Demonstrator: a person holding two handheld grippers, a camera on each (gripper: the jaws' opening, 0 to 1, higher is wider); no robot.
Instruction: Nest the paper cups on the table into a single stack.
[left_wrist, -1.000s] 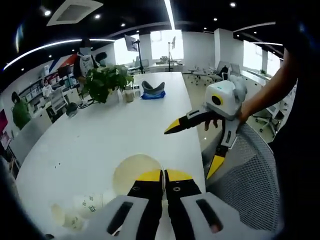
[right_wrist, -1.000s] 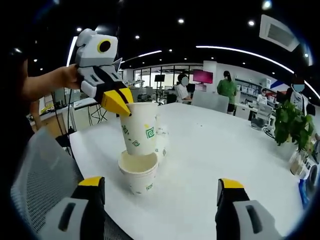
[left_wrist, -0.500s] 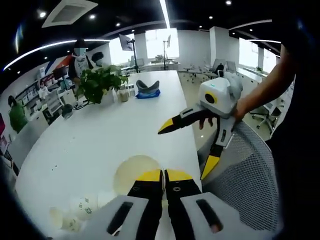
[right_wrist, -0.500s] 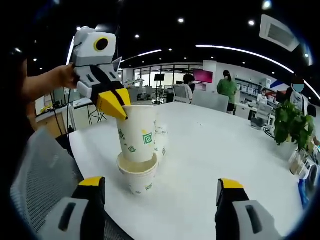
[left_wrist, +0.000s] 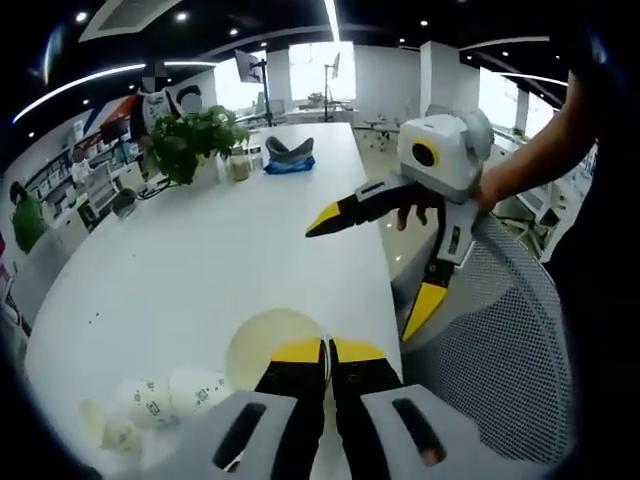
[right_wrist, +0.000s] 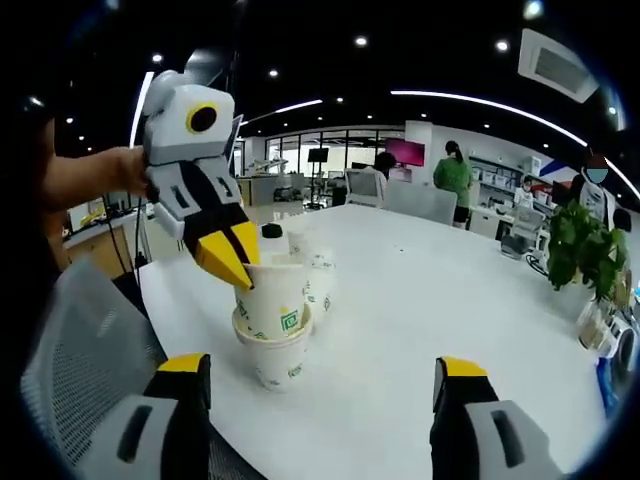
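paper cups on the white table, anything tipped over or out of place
Yes: two white paper cups lie on their sides on the white table, apart from the upright stack that the left gripper is pressing a cup into.

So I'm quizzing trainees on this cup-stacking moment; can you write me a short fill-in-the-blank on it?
1. The left gripper pinches the rim of a paper ____.
2. That upper cup sits partly inside a ____ cup on the white table.
3. The right gripper has its jaws ____.

Missing words: cup; second; open
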